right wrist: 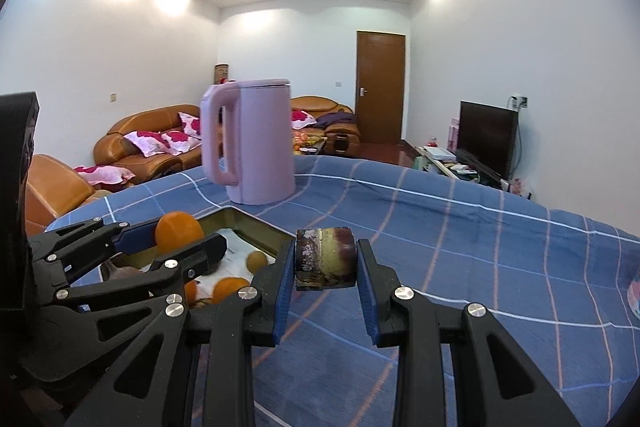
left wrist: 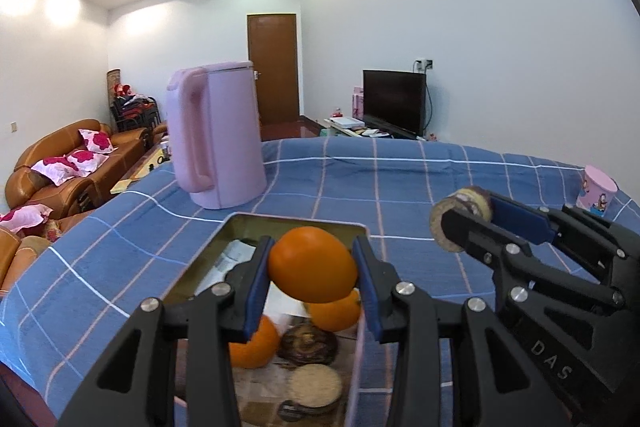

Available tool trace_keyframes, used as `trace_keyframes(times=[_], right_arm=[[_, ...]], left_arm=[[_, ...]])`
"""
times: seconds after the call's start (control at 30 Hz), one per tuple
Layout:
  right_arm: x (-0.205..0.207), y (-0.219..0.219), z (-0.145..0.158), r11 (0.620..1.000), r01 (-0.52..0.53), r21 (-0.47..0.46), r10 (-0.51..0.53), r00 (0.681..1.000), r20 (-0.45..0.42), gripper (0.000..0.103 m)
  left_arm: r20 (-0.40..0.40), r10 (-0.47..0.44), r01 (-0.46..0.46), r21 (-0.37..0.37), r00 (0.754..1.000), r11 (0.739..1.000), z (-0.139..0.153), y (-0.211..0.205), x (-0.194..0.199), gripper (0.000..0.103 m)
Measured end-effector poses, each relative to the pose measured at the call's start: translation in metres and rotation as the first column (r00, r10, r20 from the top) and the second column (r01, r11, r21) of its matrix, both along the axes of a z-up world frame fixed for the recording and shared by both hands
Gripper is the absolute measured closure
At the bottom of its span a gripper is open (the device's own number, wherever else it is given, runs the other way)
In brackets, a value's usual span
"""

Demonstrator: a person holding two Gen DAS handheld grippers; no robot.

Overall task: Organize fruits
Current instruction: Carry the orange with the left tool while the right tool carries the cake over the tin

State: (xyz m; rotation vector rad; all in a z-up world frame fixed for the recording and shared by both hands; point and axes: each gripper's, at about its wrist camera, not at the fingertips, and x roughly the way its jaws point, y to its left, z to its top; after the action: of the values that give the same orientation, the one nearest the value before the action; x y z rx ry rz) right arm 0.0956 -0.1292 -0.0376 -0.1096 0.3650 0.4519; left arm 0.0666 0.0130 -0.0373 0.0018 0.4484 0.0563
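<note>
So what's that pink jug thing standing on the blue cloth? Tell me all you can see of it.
The pink jug looks like an electric kettle of smooth matte plastic, tall and slightly tapered, with a flat closed lid edged by a thin metal-looking rim. A big loop handle runs down one side. It stands upright on the blue checked cloth, just beyond the far end of the tin of oranges. Nothing else touches it.

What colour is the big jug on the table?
The jug is pale pink all over, handle too. The right wrist view shows it best.
</note>
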Motion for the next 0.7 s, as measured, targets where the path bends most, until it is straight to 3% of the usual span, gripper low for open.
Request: trace_keyframes(times=[0.7], right_arm=[[0.018,0.061,0.004,0.994,-0.107,-0.014,0.106,0.994,-0.03,0.071]], left_arm=[[-0.075,0.117,-0.116,0.01,0.99,0.993,-0.009,0.061,0.013,0.061]])
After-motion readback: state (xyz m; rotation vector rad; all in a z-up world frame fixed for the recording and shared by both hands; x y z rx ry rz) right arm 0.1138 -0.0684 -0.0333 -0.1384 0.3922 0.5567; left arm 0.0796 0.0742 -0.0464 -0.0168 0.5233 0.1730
